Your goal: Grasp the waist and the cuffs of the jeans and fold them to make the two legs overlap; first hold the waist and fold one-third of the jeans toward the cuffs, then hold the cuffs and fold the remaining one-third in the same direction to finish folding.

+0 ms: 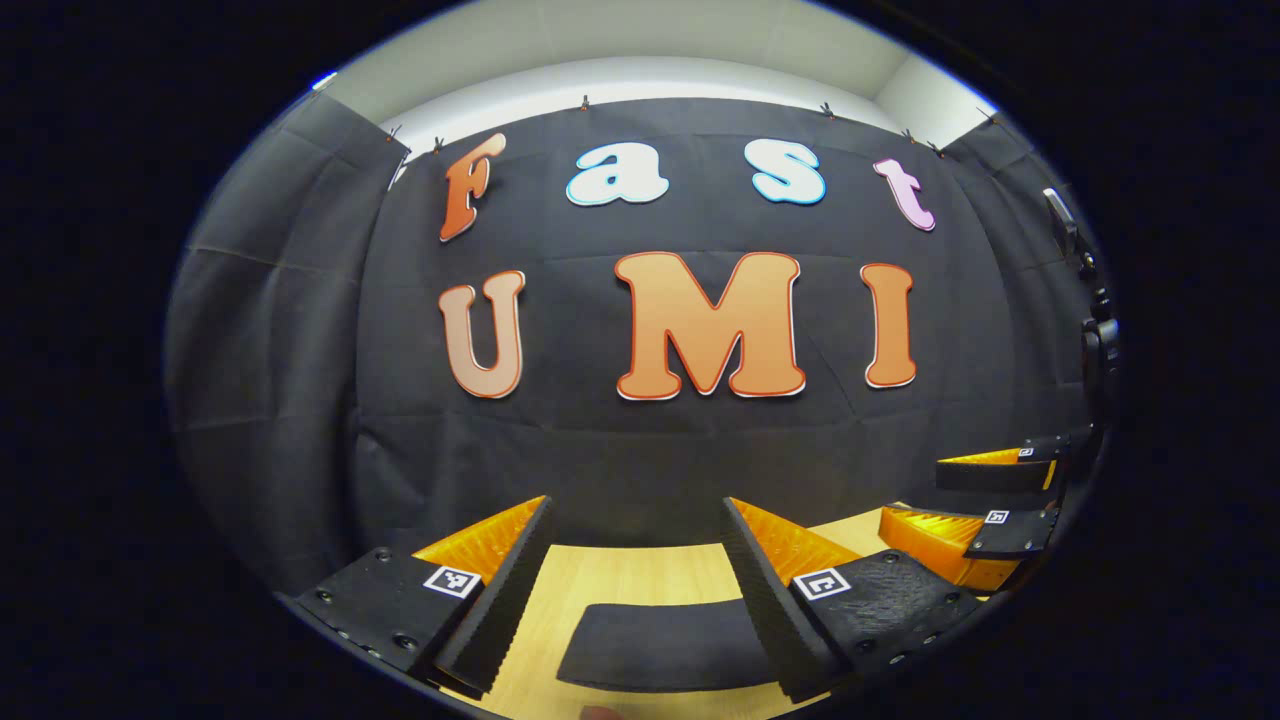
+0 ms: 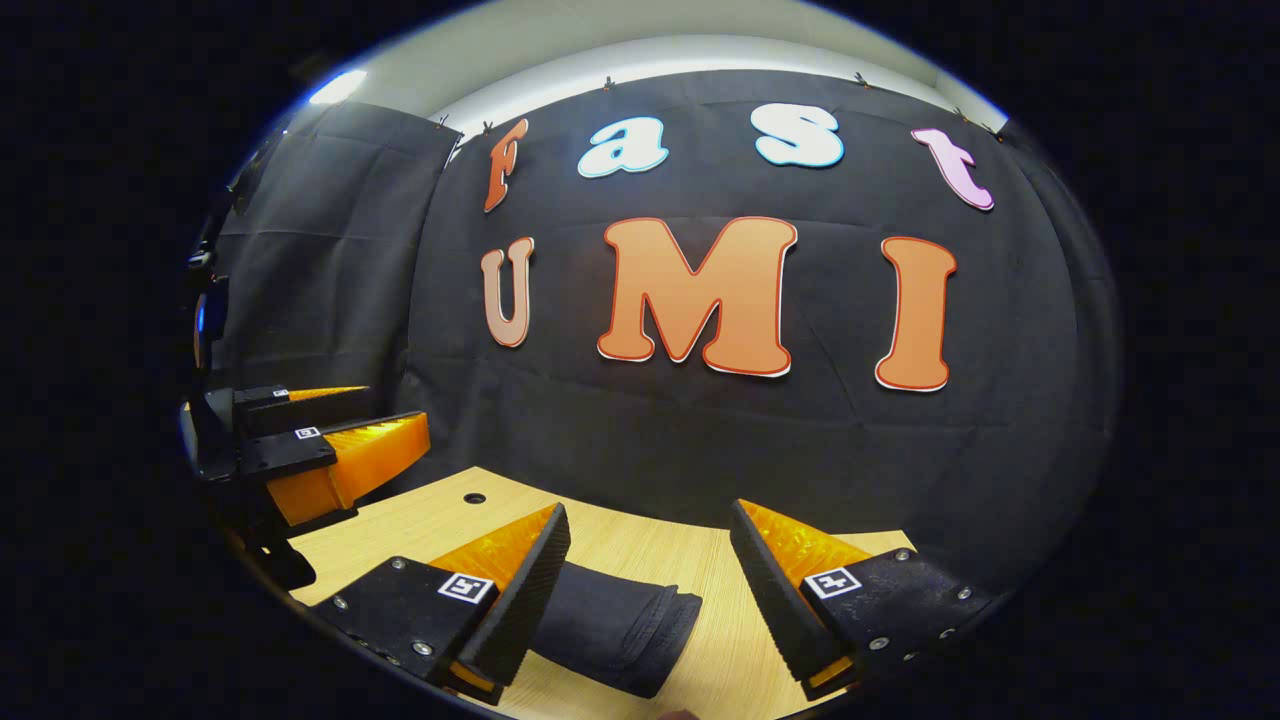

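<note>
Both tongs stand open and empty, held above the table and level with one another. In the left gripper view the left gripper (image 1: 640, 560) shows its 2 fingers spread wide at the bottom of the picture, with nothing between them; the right gripper (image 1: 1000, 500) appears at the far right of that view, its fingers likewise apart. In the right gripper view the right gripper (image 2: 650, 570) is spread just as wide, and the left gripper (image 2: 320, 440) shows at the left edge, its fingers close to parallel with a narrow gap.

The jeans (image 2: 615, 625) lie on the wooden table (image 2: 640, 545) below the tongs, dark and compact; from the right gripper view they appear as a short bundle with a stitched, rounded end toward the right. In the left gripper view the jeans (image 1: 660, 645) read as a flat dark band lying crosswise between the fingers. Neither tong touches the cloth. Whether the bundle is already fully folded cannot be told for certain.

Handling, as judged: denim is soft yet fairly heavy and thick, not fragile, and not slippery; layers tend to sag and slide when lifted. Hold should be taken at seamed edges, the waistband or cuff hems, pinching all layers together.

A small round hole (image 2: 474, 497) marks the table's far-left part.
</note>
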Tool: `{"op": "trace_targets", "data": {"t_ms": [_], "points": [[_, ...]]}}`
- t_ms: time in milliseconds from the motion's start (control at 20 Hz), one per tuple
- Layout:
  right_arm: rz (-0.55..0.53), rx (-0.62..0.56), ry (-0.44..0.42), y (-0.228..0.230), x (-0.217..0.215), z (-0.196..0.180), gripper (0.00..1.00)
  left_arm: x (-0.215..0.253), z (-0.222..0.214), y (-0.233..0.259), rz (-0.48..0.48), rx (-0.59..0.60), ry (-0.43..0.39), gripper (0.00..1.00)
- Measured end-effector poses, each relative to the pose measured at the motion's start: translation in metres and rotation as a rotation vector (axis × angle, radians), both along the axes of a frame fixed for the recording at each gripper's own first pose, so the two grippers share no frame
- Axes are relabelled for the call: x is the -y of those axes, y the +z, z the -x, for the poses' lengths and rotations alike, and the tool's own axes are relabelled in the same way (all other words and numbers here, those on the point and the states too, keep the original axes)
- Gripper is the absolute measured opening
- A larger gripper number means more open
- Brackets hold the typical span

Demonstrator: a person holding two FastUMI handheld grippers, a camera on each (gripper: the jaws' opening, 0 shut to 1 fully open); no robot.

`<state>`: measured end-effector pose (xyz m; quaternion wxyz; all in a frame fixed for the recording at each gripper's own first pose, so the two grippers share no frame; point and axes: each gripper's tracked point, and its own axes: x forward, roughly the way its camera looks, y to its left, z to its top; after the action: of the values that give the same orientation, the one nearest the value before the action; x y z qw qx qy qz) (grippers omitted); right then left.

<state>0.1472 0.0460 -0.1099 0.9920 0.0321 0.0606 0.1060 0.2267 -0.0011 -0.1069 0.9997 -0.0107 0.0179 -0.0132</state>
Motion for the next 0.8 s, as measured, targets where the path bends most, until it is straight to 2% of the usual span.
{"op": "trace_targets", "data": {"t_ms": [100, 250, 550, 800], "points": [[-0.013, -0.013, -0.001, -0.004, -0.001, -0.001, 0.97, -0.004, 0.001, -0.007, -0.008, -0.027, 0.022, 0.96], [-0.044, -0.002, -0.003, 0.001, 0.000, 0.001, 0.98, 0.000, 0.007, -0.008, 0.020, -0.013, 0.010, 0.96], [-0.052, 0.057, -0.014, 0.012, 0.007, 0.007, 0.97, 0.015, 0.021, -0.011, 0.000, 0.009, -0.016, 0.96], [-0.060, 0.070, 0.011, 0.012, 0.002, 0.014, 0.97, 0.033, 0.021, -0.026, 0.033, -0.039, -0.038, 0.96]]}}
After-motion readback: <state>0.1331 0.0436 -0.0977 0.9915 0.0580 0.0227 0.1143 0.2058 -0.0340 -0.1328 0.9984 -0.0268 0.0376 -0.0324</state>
